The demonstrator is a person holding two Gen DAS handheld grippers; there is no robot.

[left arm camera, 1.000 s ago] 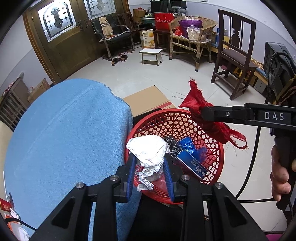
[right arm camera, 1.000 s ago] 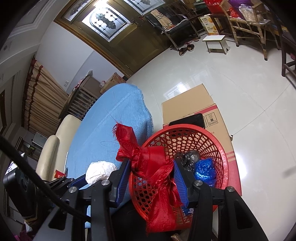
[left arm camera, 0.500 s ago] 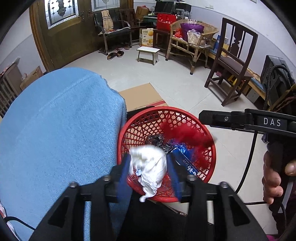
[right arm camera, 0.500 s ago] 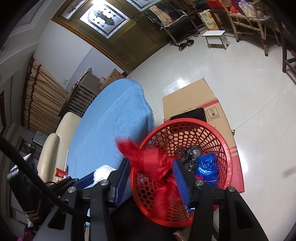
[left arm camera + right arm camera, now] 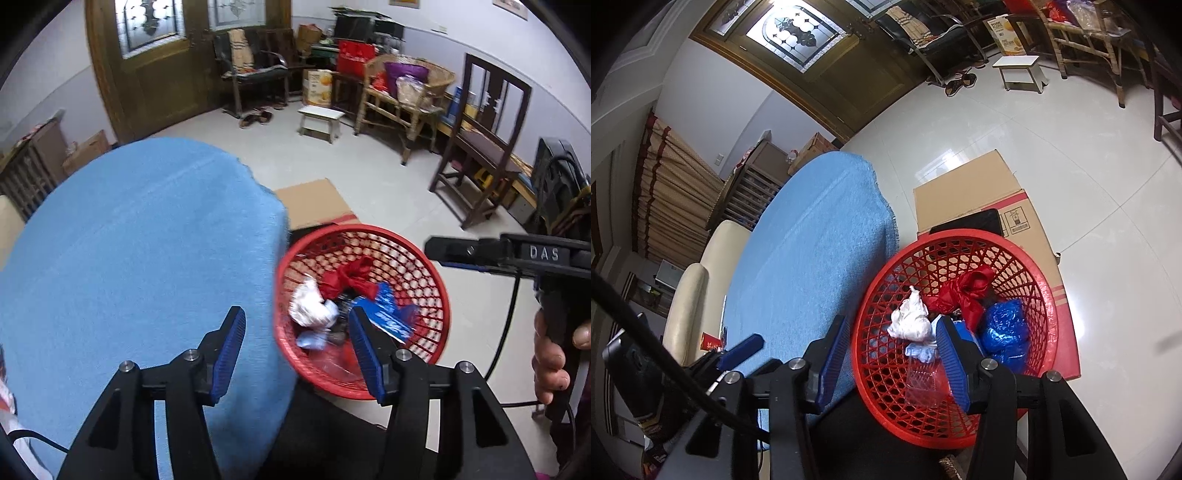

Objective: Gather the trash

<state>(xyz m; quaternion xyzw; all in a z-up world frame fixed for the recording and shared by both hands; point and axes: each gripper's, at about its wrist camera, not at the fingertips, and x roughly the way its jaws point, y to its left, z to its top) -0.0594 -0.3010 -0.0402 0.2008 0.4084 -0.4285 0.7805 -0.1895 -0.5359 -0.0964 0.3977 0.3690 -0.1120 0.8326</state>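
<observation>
The left claw [image 5: 297,350] is hanging over the near right edge of the round worktop covered in blue cloth [image 5: 129,251], its blue-padded jaws opening with nothing between them. The right claw [image 5: 892,356] is hovering above the near left rim of the red plastic lattice basket [image 5: 1047,295], which is standing on the floor just right of the worktop; its jaws are standing apart and gripping nothing, though the log reads them near their narrowest. In the left wrist view, the right claw's black body is reaching in from the right, with a hand [image 5: 554,354] wrapping its handle.

The trash is lying inside the basket. A crumpled white paper wad [image 5: 910,321] is sitting at the left side, a bunched red cloth ribbon [image 5: 964,293] is lying towards the far middle, and a crinkled blue plastic bag [image 5: 1003,330] is resting at the right. A flat blue printed packet [image 5: 386,308] is leaning beside the red ribbon, and a clear plastic wrapper [image 5: 923,380] is lying nearest.

A flattened brown cardboard box [image 5: 967,188] is lying on the floor beyond the basket.
</observation>
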